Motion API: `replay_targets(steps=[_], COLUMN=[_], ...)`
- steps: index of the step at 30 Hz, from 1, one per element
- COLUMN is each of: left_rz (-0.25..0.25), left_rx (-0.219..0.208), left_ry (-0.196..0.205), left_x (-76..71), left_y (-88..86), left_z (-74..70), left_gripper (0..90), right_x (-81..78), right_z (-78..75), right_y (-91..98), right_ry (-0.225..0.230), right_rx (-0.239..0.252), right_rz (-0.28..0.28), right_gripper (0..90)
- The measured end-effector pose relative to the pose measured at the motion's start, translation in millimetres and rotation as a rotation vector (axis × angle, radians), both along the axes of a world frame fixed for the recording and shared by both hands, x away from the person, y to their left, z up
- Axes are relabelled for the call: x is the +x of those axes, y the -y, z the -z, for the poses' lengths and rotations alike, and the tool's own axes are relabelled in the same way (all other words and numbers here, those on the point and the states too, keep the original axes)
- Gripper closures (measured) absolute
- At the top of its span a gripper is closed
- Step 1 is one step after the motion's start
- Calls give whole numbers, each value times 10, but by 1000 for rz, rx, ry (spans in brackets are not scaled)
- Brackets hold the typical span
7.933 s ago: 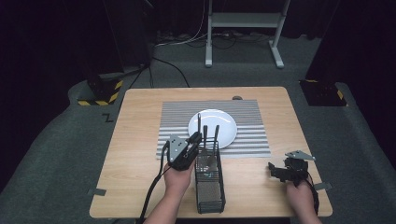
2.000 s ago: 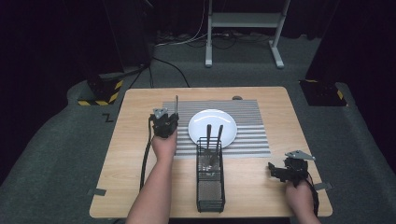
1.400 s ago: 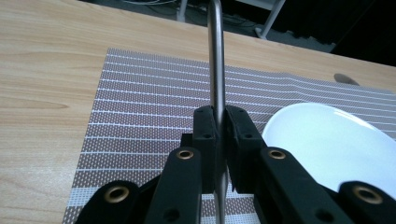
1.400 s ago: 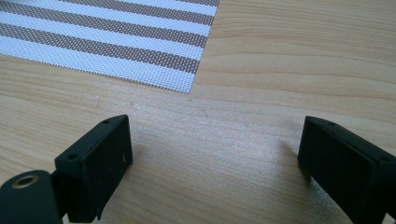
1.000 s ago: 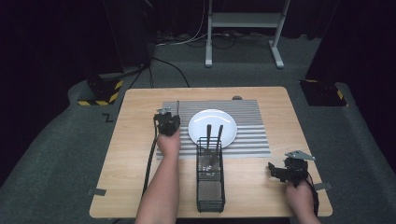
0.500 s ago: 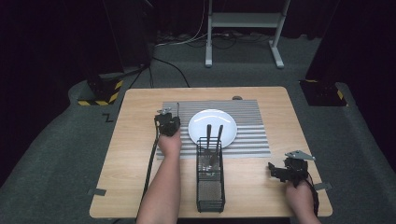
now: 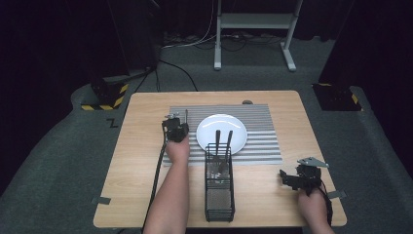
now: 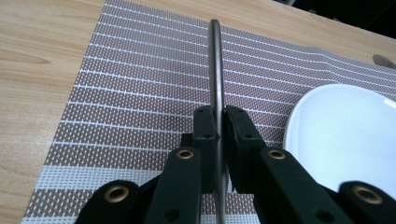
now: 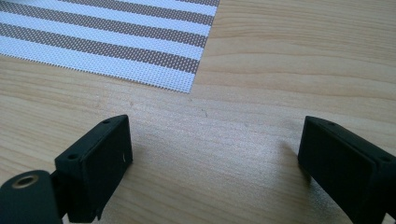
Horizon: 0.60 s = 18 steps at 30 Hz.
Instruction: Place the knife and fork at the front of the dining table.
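High view, from the left: my left gripper (image 7: 176, 127) hovers over the left part of the striped placemat (image 7: 263, 146), just beside the white plate (image 7: 221, 133). Its jaws are clamped on a thin metal utensil (image 7: 186, 116), whose slim end sticks out past them toward the far side of the table (image 7: 126, 180). In the left gripper view the utensil (image 8: 215, 70) runs straight up between my two black pads (image 8: 239, 135), which press on it from both sides, with the placemat (image 8: 140, 79) beneath and the plate (image 8: 345, 135) at the right. Nearer me stands a black wire caddy (image 7: 219, 187) with two dark handles rising out of it. Far right, my right gripper (image 7: 292, 179) rests near the table's near edge, its jaws wide apart with nothing between them; the right gripper view shows bare wood (image 9: 233, 140) between them.
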State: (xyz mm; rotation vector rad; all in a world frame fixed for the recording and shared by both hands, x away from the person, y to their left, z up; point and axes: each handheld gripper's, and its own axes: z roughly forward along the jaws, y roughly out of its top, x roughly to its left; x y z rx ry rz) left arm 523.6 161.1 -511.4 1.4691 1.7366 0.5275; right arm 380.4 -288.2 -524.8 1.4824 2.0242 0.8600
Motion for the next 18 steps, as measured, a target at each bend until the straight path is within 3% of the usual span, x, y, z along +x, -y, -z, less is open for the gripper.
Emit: replay_targets(steps=[12, 15, 18], left_rz=[-16, -23, -20], left_rx=[-15, -22, 13], left_ry=[-38, -23, -17], left_x=[22, 21, 3], left_y=[-20, -51, -80], left_z=[10, -35, -68], left_gripper=[816, 738, 716], right_x=[0, 0, 0], right_z=[0, 0, 0], right_y=[0, 0, -1], right_ry=[0, 0, 0], right_rx=[0, 0, 0], right_rz=[0, 0, -2], right_gripper=[96, 95, 96])
